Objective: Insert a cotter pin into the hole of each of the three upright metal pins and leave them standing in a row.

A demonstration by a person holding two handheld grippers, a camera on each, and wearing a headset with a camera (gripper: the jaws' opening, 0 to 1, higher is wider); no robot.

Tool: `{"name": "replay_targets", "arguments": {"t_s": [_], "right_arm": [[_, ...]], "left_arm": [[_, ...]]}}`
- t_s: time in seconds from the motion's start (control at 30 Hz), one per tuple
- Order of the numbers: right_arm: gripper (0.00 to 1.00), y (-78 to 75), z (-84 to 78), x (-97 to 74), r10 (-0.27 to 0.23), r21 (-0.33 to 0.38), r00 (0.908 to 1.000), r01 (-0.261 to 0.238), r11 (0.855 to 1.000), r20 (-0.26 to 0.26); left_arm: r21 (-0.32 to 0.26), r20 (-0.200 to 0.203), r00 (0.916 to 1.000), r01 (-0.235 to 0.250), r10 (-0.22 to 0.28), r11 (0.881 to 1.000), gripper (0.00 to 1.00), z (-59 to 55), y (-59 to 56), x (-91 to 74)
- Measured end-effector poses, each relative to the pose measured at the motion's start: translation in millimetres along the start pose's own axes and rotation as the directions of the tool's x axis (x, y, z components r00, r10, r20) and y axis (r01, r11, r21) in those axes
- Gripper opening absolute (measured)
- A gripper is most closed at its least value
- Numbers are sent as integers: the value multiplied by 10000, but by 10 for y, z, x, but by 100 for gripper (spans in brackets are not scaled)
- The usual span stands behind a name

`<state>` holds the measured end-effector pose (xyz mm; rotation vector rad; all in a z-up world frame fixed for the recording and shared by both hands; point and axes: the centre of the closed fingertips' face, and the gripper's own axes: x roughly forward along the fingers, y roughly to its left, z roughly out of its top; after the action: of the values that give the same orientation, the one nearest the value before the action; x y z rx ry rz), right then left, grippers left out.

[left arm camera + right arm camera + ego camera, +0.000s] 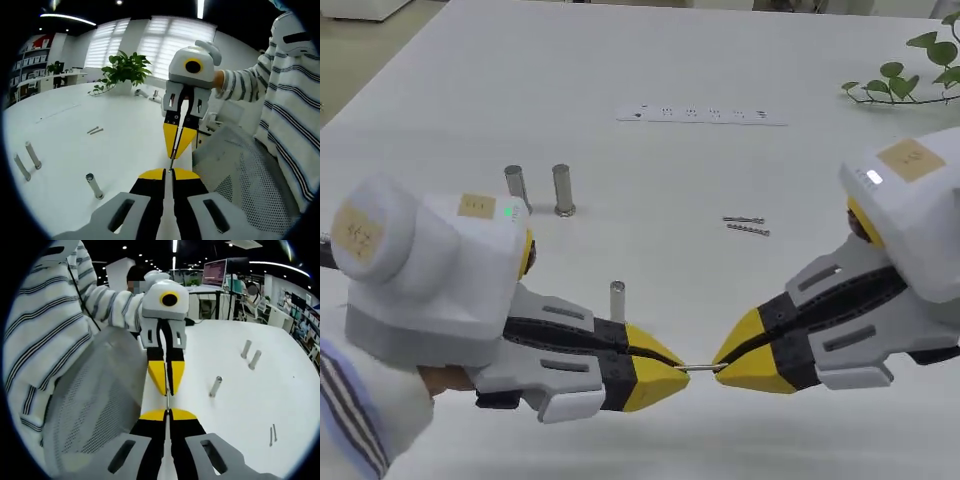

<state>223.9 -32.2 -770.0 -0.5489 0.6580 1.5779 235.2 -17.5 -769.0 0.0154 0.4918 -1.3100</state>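
Note:
Low over the white table (650,60), my left gripper (676,378) and my right gripper (721,366) meet tip to tip. A thin cotter pin (700,368) spans the small gap, and both grippers are shut on its ends. The left gripper view has that pin (171,162) running from my own tips (169,173) to the right gripper (179,142). One upright metal pin (617,299) stands just behind the left gripper. Two more metal pins (516,186) (563,190) stand further back left. Two loose cotter pins (746,225) lie on the table at mid right.
A white power strip (700,114) lies at the back, and a leafy plant (920,75) is at the far right corner. A grey mesh chair (95,405) and the person's striped sleeve (280,90) are beside the table edge.

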Motion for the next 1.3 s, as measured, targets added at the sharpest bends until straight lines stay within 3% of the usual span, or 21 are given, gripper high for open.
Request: {"name": "replay_targets", "arguments": {"t_s": [0.13, 0.27, 0.37, 0.47, 0.57, 0.67, 0.73, 0.93, 1.17, 1.3], "right_arm": [[3, -107, -20, 3, -180, -4, 9996, 180, 9998, -199], [3, -252, -112, 4, -394, -98, 9969, 388, 9992, -688], [3, -366, -186, 14, -518, 34, 9944, 524, 9986, -920], [3, -449, -234, 31, -654, 210, 9925, 679, 9975, -1031], [3, -537, -263, 58, -810, 356, 9903, 855, 9957, -1126], [3, -609, -285, 78, -914, 440, 9878, 977, 9942, -1264], [3, -650, -294, 90, -970, 466, 9865, 1040, 9935, -1321], [3, -758, -284, 141, -1060, 729, 9842, 1171, 9904, -1415], [3, -879, -271, 200, -1183, 1040, 9821, 1342, 9855, -1463], [3, -913, -247, 255, -1146, 1081, 9823, 1313, 9854, -1481]], "left_arm": [[-429, 283, 9995, -138, 150, 9990, 9, 45, 50, -89], [-121, 725, 9923, -998, 1004, 9949, 23, 124, 247, -180], [-28, 810, 9851, -1520, 1517, 9884, 27, 146, 373, -234], [78, 889, 9740, -2099, 2084, 9777, 30, 150, 502, -271], [-75, 1035, 9490, -2985, 2977, 9544, 30, 126, 709, -315], [-369, 1050, 9411, -3193, 3214, 9469, 30, 75, 805, -309], [-421, 990, 9414, -3197, 3223, 9466, 31, 31, 831, -292], [-93, 111, 9432, -3319, 3320, 9433, 33, -222, 925, -200], [-50, -214, 9485, -3161, 3160, 9487, 33, -357, 993, -83], [283, -562, 9451, -3208, 3219, 9467, 32, -459, 1043, -45]]}}
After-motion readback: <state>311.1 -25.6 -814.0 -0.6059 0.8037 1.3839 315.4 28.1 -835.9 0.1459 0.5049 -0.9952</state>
